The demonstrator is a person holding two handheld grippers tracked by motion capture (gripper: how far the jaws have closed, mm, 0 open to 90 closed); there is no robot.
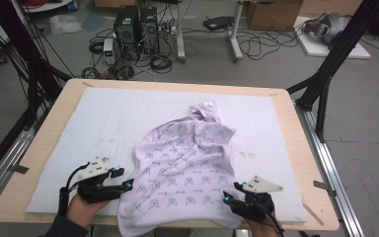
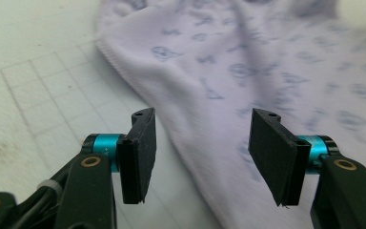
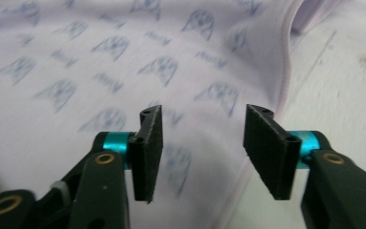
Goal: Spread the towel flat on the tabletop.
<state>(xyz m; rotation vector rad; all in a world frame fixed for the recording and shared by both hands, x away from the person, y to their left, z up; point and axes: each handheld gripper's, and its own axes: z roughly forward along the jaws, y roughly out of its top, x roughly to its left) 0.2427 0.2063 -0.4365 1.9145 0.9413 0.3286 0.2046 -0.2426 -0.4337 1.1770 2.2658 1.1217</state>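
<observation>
The left gripper (image 1: 128,183) and right gripper (image 1: 229,192) both stand with jaws wide apart, nothing pinched, at the two near corners of the garment (image 1: 185,163). It is pale lilac, printed with small blue motifs, lying rumpled on the white mat (image 1: 103,123), its hem over the table's (image 1: 49,118) near edge.

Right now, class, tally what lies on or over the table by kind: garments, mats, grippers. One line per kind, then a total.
Garments: 1, the lilac printed shirt
Mats: 1, the pale grid mat
Grippers: 2, the left gripper and the right gripper, both with jaws apart
Total: 4
</observation>
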